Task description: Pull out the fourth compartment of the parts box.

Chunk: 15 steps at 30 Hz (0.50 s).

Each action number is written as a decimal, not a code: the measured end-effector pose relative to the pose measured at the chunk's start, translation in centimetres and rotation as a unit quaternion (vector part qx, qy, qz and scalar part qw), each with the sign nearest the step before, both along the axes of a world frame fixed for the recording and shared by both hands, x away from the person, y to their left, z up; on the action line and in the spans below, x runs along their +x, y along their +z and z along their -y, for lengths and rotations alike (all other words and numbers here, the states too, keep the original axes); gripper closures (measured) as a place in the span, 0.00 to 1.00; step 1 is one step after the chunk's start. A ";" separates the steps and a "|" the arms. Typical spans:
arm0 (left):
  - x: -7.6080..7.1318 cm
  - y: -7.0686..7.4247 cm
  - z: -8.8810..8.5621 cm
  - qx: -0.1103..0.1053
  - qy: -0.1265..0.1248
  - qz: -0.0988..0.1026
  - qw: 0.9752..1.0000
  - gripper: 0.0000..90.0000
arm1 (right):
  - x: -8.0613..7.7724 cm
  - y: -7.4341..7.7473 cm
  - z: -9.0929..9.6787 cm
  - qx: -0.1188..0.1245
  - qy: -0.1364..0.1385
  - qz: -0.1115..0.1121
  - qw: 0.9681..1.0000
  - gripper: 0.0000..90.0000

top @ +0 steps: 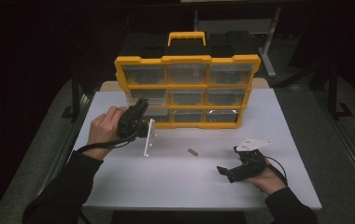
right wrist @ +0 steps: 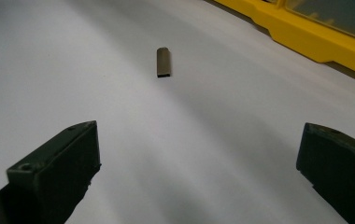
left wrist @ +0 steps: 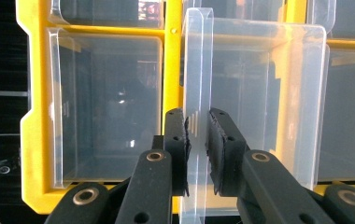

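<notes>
A yellow organizer (top: 187,59) with several clear drawers stands upright at the back of the white table (top: 175,182). My left gripper (top: 142,105) reaches into its left column. In the left gripper view this gripper (left wrist: 198,122) is shut on the thin upright handle tab (left wrist: 198,60) of a clear drawer (left wrist: 269,93), which sticks out from the yellow frame (left wrist: 173,70). My right gripper (top: 228,159) rests low on the table at the front right, open and with nothing in it (right wrist: 198,128). A small brown piece (top: 193,151) (right wrist: 163,61) lies on the table ahead of it.
The organizer has a black carry case behind it and a yellow handle (top: 187,36) on top. A table leg (top: 269,42) stands in the dark space beyond. Both forearms come in from the bottom edge.
</notes>
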State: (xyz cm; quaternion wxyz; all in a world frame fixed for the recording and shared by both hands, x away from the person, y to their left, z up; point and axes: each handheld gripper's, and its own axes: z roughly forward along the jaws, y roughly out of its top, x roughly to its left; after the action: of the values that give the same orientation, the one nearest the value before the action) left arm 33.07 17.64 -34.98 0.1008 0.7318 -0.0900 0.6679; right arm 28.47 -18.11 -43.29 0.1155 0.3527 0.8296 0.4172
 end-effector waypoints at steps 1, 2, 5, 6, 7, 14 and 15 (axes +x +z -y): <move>-0.1 0.0 0.0 0.000 0.000 0.000 1.000 0.87 | 0.0 0.0 0.0 0.000 0.000 0.000 1.000 0.00; -0.2 0.0 0.0 -0.002 -0.001 0.000 1.000 0.87 | 0.0 0.0 0.0 -0.001 0.000 0.000 1.000 0.00; -0.4 0.0 0.0 0.001 0.001 0.000 1.000 0.87 | 0.0 0.0 0.0 -0.001 0.000 0.000 1.000 0.00; -0.5 0.0 0.0 -0.001 -0.002 0.000 1.000 0.87 | 0.0 0.0 0.0 -0.001 0.000 0.000 1.000 0.00; -0.6 0.0 0.0 -0.001 -0.001 0.000 1.000 0.87 | 0.0 0.0 0.0 -0.001 0.000 0.000 1.000 0.00; -1.1 -0.2 0.0 -0.003 -0.001 0.002 1.000 0.87 | 0.0 0.0 0.0 -0.001 0.000 0.000 1.000 0.00; -1.2 -0.2 0.0 -0.004 -0.002 0.002 1.000 0.87 | 0.0 0.0 0.0 -0.001 0.000 0.000 1.000 0.00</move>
State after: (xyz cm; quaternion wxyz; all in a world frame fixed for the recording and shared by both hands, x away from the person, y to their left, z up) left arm 31.90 17.67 -35.19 0.1049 0.7298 -0.0890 0.6697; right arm 28.46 -18.11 -43.31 0.1157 0.3526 0.8300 0.4164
